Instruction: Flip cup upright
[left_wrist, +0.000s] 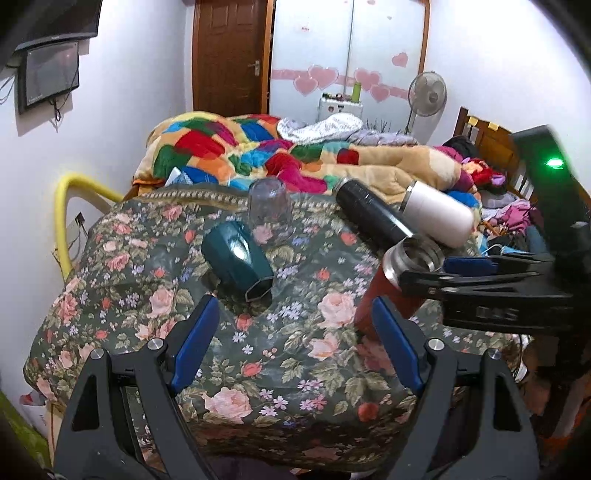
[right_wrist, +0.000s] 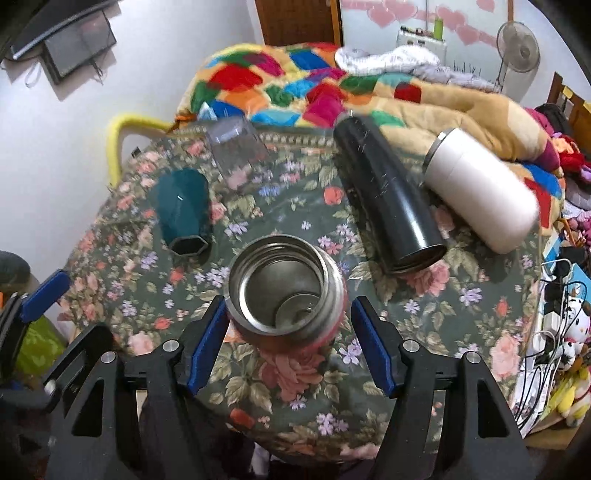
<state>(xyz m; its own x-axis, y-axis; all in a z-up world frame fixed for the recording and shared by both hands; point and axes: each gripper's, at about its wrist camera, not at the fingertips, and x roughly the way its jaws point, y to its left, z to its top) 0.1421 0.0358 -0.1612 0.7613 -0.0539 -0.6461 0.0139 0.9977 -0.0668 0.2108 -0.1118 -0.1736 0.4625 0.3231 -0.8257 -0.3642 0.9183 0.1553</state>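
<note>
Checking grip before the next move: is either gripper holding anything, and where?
Nothing is held. The right gripper is open around the red flask's neck; the left gripper is open.

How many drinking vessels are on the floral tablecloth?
5: teal faceted cup and clear glass far left, red steel flask upright in front, black flask and white tumbler lying right.

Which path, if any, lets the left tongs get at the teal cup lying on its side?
Probably yes: the left tongs are open, the teal cup lies straight ahead on the floral cloth, nothing between; the red flask stands off to the right.
</note>
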